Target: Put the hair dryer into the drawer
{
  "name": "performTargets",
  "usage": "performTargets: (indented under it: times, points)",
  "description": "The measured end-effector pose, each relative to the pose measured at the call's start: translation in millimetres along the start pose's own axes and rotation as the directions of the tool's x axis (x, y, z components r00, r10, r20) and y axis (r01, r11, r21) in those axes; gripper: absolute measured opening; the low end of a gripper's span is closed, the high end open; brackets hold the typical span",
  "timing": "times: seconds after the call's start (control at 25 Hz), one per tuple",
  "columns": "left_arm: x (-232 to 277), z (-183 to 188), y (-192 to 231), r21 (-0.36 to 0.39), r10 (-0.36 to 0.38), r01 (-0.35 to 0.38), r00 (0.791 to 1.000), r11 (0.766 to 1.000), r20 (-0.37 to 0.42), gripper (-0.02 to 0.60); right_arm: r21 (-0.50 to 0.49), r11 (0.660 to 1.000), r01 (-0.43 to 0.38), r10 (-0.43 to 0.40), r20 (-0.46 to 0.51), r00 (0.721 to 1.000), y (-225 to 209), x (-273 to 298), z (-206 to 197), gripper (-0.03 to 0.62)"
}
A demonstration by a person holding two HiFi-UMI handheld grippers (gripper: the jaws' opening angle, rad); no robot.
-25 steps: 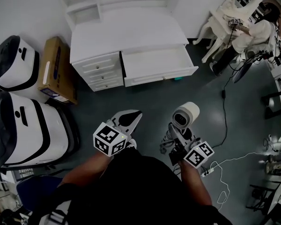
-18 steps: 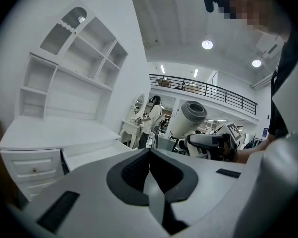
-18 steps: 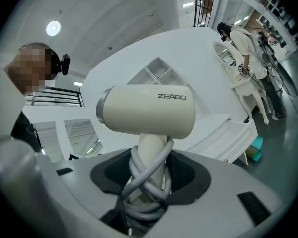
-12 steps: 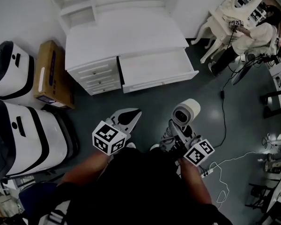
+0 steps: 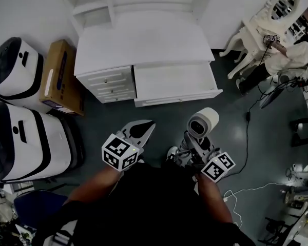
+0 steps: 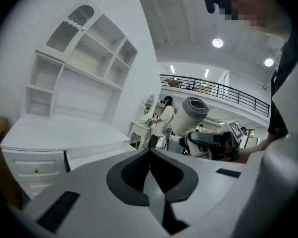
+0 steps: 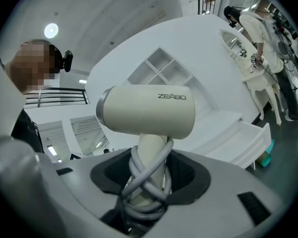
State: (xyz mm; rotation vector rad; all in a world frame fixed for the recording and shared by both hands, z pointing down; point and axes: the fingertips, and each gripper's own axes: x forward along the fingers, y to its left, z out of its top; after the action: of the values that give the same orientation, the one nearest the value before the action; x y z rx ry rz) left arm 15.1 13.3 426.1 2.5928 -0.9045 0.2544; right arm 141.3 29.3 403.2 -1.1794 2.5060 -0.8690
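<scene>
Head view: compared with a second ago, the white wooden desk (image 5: 141, 40) sits a little larger and more central, so the person is closing in on it. Both grippers keep the same pose. The pulled-out white drawer (image 5: 174, 81) is open and looks empty, well ahead of the grippers. The cream-white plastic hair dryer (image 5: 203, 123) is upright in the right hand-held gripper (image 5: 191, 141), over the dark floor and not yet at the drawer. My read: mid-carry, with reach and lowering still to do. The left hand-held gripper (image 5: 148, 127) points at the desk.

Left gripper view: jaws pressed together on nothing (image 6: 150, 155), which the head view can't confirm. The hair dryer (image 6: 188, 114) shows off to the right, barrel tilted up.

Right gripper view: jaws clamped on the dryer's handle (image 7: 149, 182), body above them (image 7: 149, 110). Only here: a grey cord (image 7: 146, 175) looped round the handle inside the grip, so no trailing lead to snag. The drawer (image 7: 243, 138) lies ahead and right, under the bare tabletop.
</scene>
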Motion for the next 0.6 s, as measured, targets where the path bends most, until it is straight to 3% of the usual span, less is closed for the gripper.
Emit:
performTargets:
  times: [0.36, 0.6]
  points:
    - [72.2, 28.3, -11.2, -0.018, 0.103, -0.103, 0.995, 0.995, -0.004, 0.009, 0.013, 0.997, -0.078, 0.078, -0.047, 0.996, -63.2, -0.8, 49.3, 0.216]
    - [108.9, 19.3, -27.2, -0.020, 0.156, -0.156, 0.987, 0.988, -0.035, 0.009, 0.006, 0.992, -0.124, 0.124, -0.119, 0.985, -102.5, -12.6, 54.4, 0.216]
